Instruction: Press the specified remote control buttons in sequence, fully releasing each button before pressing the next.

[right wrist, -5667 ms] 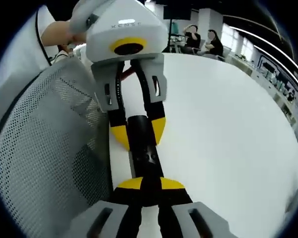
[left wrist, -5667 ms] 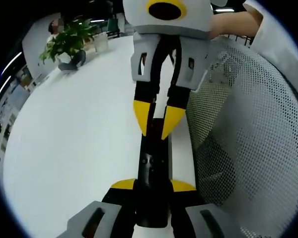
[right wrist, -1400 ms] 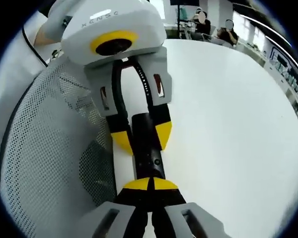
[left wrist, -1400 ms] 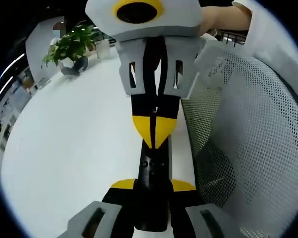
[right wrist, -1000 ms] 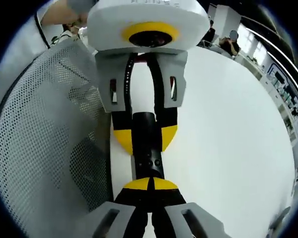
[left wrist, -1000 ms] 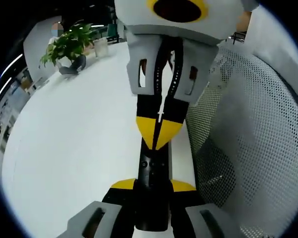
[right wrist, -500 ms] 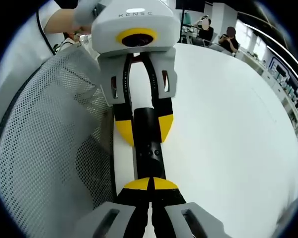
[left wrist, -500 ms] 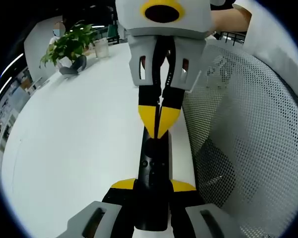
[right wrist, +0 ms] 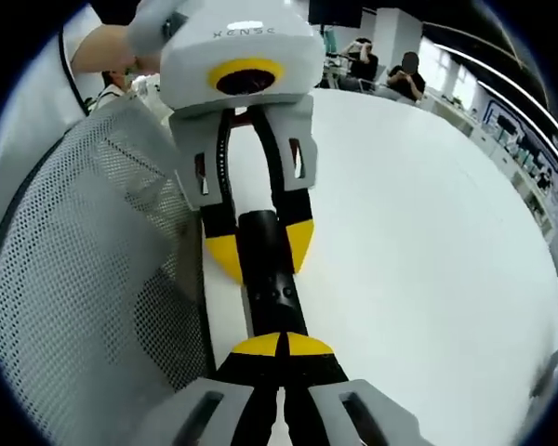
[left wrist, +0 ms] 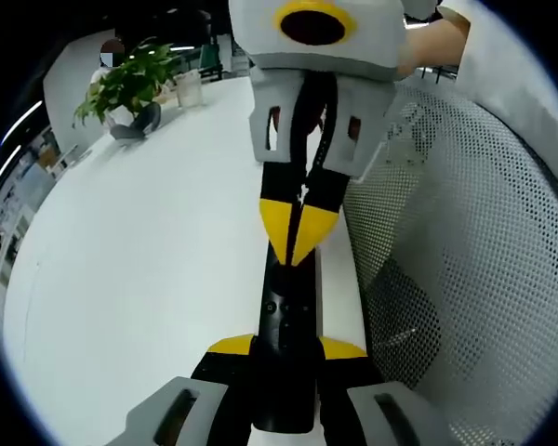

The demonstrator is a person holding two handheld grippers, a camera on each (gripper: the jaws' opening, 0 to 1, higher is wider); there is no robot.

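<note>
White table [left wrist: 139, 251]; potted plant [left wrist: 121, 85] at far edge; mesh chair [left wrist: 465, 242] beside.

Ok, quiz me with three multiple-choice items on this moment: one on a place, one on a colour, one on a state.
1. Where is the plant?
A. at the far side of the table
B. on the mesh chair
C. between the jaws

2. What colour are the jaw tips?
A. red
B. yellow
C. green

3. How is the right gripper?
A. wide open
B. shut on a pen
C. shut, holding nothing

Answers:
1 A: the plant stands far across the white table in the left gripper view.
2 B: both grippers end in yellow tips.
3 C: its jaws meet with nothing between them, while the left gripper clamps the remote.
</note>
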